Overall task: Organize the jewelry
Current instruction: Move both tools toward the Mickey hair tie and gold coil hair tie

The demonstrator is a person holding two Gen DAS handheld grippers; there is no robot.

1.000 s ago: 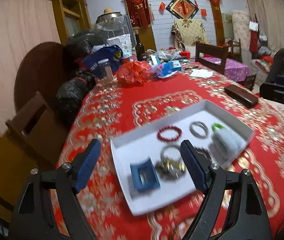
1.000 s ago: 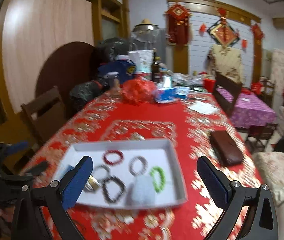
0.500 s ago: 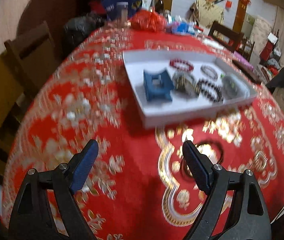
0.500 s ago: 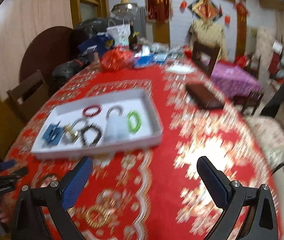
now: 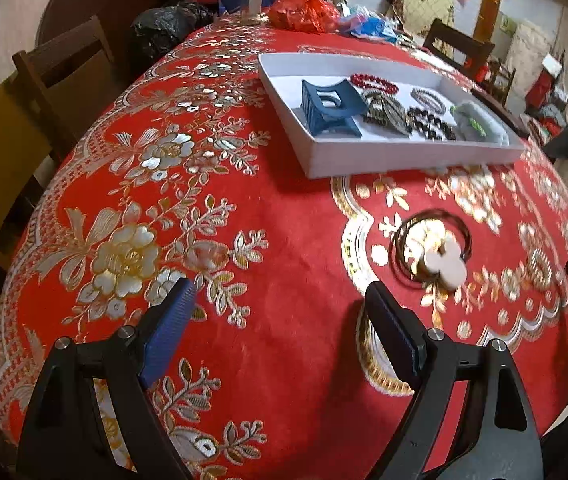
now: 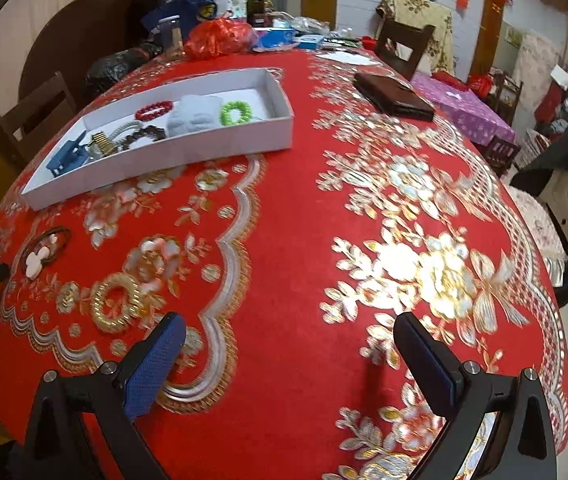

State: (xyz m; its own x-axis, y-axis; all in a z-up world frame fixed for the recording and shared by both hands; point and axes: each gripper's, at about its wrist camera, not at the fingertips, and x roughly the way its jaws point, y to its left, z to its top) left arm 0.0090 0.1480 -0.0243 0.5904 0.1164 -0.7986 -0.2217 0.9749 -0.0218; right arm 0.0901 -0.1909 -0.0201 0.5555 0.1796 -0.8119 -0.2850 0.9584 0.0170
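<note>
- The left gripper hangs over the red tablecloth with its jaws spread wide and nothing between them.
- The right gripper is also wide apart and empty, over bare cloth.
- The white tray sits farther up the table and already holds a blue hair claw, a red bead bracelet, a dark bead bracelet and other pieces.
- Two pieces lie loose on the cloth outside the tray: a dark hair tie with white discs, just ahead and to the right of the left gripper, and a gold coil ring, just ahead and to the left of the right gripper.
- The step in hand looks like the approach to these loose pieces; neither is touched yet.
- Next, each gripper needs to straddle its piece low against the cloth and close; the thin hair tie could slip under the pads.
</note>
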